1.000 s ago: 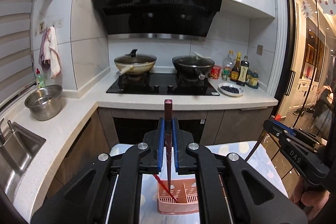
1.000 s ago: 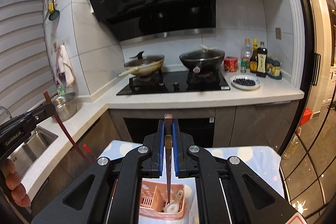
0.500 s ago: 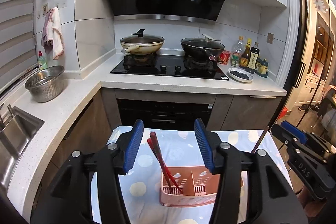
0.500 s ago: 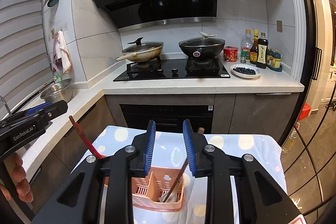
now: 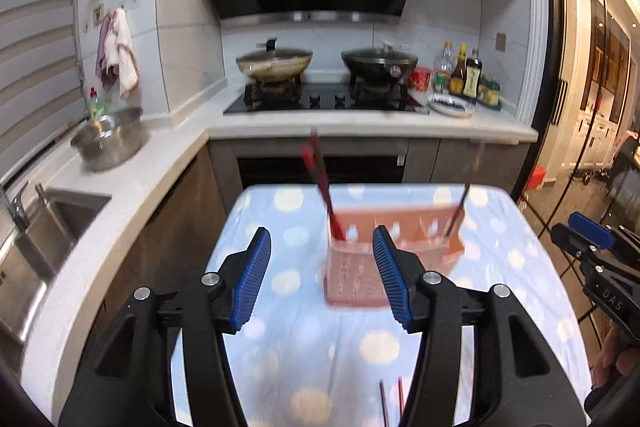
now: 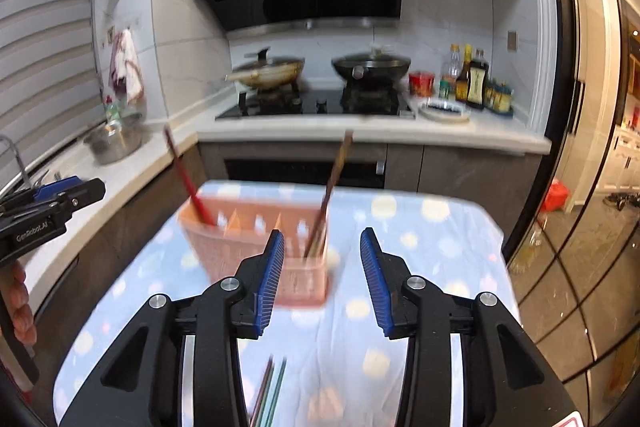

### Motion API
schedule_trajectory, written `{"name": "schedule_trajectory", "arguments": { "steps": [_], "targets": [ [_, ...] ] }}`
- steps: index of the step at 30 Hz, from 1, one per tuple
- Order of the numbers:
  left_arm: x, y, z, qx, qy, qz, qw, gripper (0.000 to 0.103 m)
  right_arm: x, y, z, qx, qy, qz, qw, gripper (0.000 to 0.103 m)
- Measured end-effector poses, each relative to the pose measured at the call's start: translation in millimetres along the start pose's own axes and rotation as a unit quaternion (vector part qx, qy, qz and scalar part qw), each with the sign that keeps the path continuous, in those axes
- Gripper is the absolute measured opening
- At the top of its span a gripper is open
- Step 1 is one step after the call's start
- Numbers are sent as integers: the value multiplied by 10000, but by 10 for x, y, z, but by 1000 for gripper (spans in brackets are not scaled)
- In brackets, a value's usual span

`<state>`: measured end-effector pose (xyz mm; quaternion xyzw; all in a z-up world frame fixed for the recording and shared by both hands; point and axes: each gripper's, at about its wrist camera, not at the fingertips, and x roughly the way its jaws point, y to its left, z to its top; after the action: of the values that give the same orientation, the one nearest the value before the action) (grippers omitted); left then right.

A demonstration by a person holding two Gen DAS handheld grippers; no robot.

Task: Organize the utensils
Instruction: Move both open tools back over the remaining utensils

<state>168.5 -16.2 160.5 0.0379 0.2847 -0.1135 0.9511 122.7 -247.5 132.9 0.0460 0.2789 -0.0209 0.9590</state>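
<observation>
Both the left hand-held gripper (image 5: 322, 277) and right hand-held gripper (image 6: 322, 277) gape empty; ahead of each stands the pink utensil basket (image 5: 394, 227) holding red chopsticks (image 5: 322, 183) and brown chopsticks (image 6: 330, 193).

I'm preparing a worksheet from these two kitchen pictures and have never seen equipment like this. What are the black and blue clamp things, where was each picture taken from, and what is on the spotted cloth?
No robot is here. A person holds one hand-held clamp in each hand, and each carries a wide-angle camera looking along its two fingers. That lens bends the room's edges.

One picture is from the left tool, the other from the right tool. Each also catches the other at its edge. Both stand open and hold nothing.

On the table with the blue spotted cloth stands a pink utensil basket with compartments. Red chopsticks lean in its left end, and a brown chopstick in its right end. More thin chopsticks lie flat on the cloth near the cameras; their number is too blurred to tell.

Behind is a kitchen counter with a stove and two pans.
</observation>
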Motion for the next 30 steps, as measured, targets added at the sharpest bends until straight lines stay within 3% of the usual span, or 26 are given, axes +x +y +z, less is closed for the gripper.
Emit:
{"name": "schedule_trajectory", "arguments": {
  "steps": [11,16,21,30],
  "targets": [
    [-201,-100,-1498,-60,1111,-124,9937,50,-314,120,-1629,63,1112,-174,9936,39],
    [-269,-271,-2009,42,1481,-289,9885,50,-372,267,-2130,7,1519,-116,9883,37],
    [-286,-335,-2386,-100,1867,-445,9814,50,-387,436,-2353,-31,1673,61,9859,36],
    [-400,-372,-2487,-164,1957,-552,9790,50,-351,577,-2408,-130,1754,200,9842,29]
  ]
}}
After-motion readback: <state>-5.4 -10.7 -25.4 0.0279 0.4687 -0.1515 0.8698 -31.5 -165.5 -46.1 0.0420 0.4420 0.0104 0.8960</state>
